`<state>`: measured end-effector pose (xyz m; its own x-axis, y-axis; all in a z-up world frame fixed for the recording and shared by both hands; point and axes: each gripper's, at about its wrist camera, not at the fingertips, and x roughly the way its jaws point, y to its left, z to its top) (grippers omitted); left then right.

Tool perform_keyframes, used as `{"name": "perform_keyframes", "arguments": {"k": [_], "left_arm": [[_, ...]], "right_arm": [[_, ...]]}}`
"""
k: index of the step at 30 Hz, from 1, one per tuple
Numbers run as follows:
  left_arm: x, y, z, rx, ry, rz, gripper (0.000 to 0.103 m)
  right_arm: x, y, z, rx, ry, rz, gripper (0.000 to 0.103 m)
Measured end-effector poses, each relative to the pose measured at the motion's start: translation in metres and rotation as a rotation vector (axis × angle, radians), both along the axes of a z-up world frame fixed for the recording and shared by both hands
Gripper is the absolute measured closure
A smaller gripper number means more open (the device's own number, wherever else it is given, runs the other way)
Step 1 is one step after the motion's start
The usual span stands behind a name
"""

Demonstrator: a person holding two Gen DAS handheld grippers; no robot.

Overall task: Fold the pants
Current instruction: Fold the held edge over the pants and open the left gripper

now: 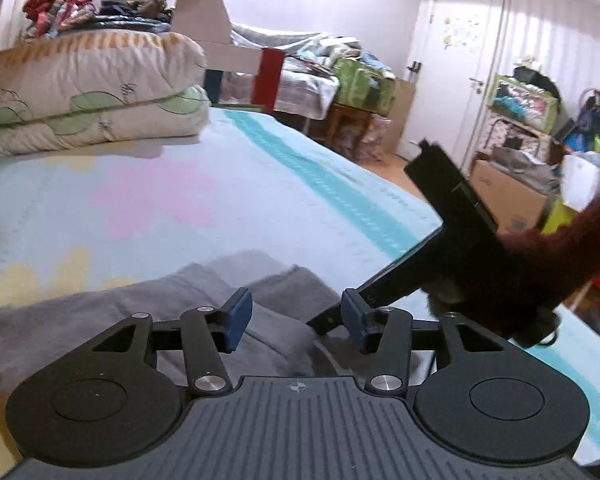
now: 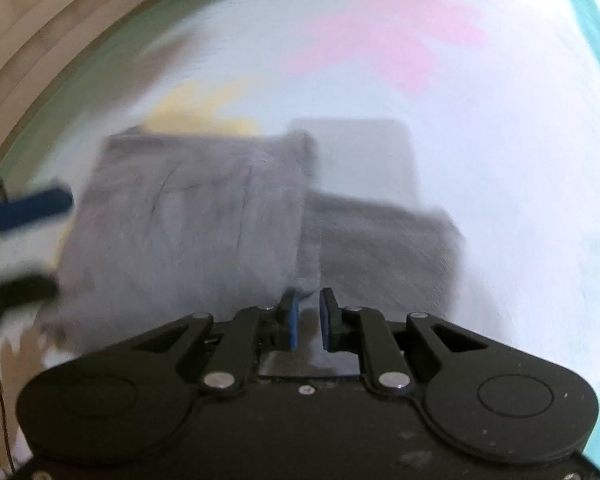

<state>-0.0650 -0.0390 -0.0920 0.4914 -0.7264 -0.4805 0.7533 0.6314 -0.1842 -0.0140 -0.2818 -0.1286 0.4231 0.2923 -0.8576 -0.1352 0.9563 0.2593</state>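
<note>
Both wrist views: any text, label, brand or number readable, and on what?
None can be read.
Left gripper: a small round emblem on its ribbed body, no letters.
White door: pale stickers, too blurred to read.
Cardboard box: no legible print.
Right wrist view: motion-blurred; grey pants show no label.

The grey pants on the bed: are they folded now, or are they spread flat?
Folded. In the right wrist view the grey pants lie on the bed cover as a compact, blurred block, with one layer overlapping a darker layer beside it.

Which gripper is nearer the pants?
Right. The right gripper sits right at the pants' near edge; the left gripper hovers open, off the fabric's side.
</note>
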Motion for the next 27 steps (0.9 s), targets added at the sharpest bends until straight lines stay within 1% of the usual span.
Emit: {"name": "perform_keyframes", "arguments": {"k": [1,2,3,5,6,7,8,9,11,12,14,15,16,19,20,24,27], "left_arm": [[0.0,0.002,0.0,0.0,-0.004,0.004,0.049],[0.002,0.006,0.001,0.006,-0.006,0.02,0.042],[0.004,0.01,0.001,0.015,-0.004,0.045,0.038],[0.009,0.026,-0.002,0.029,0.024,0.132,0.038],[0.016,0.034,-0.005,0.038,0.049,0.184,0.038],[0.021,0.042,-0.009,0.052,0.075,0.238,0.038],[0.028,0.051,-0.017,0.073,0.11,0.298,0.038],[0.033,0.056,-0.022,0.09,0.139,0.336,0.038],[0.042,0.062,-0.034,0.146,0.207,0.376,0.038],[0.044,0.062,-0.043,0.179,0.229,0.378,0.038],[0.045,0.059,-0.056,0.223,0.243,0.354,0.036],[0.046,0.057,-0.06,0.228,0.244,0.347,0.035],[0.045,0.058,-0.061,0.219,0.245,0.347,0.033],[0.05,0.064,-0.065,0.162,0.282,0.366,0.032],[0.043,0.064,-0.065,0.156,0.284,0.365,0.032],[0.037,0.071,-0.065,0.155,0.276,0.35,0.032],[0.032,0.072,-0.056,0.132,0.261,0.366,0.032]], "right_arm": [[-0.004,-0.007,-0.003,0.01,0.0,-0.03,0.088],[-0.009,-0.014,-0.005,0.025,-0.005,-0.06,0.088],[-0.014,-0.02,-0.006,0.047,-0.011,-0.086,0.09],[-0.021,-0.028,-0.004,0.079,-0.043,-0.13,0.086],[-0.025,-0.033,-0.001,0.086,-0.071,-0.139,0.08],[-0.028,-0.035,0.002,0.097,-0.104,-0.135,0.07],[-0.03,-0.036,0.006,0.115,-0.136,-0.126,0.065],[-0.03,-0.042,0.009,0.142,-0.165,-0.114,0.056],[-0.03,-0.043,0.013,0.205,-0.196,-0.1,0.052],[-0.025,-0.038,0.013,0.231,-0.187,-0.093,0.048],[-0.016,-0.038,0.005,0.269,-0.156,-0.076,0.048],[-0.008,-0.028,0.002,0.272,-0.144,-0.07,0.047],[-0.004,-0.025,-0.002,0.273,-0.13,-0.059,0.047],[0.007,-0.018,-0.013,0.275,-0.095,-0.044,0.046],[0.011,-0.018,-0.016,0.285,-0.085,-0.046,0.046],[0.018,-0.023,-0.022,0.368,-0.062,-0.042,0.045],[0.019,-0.019,-0.021,0.397,-0.049,-0.016,0.042]]}}
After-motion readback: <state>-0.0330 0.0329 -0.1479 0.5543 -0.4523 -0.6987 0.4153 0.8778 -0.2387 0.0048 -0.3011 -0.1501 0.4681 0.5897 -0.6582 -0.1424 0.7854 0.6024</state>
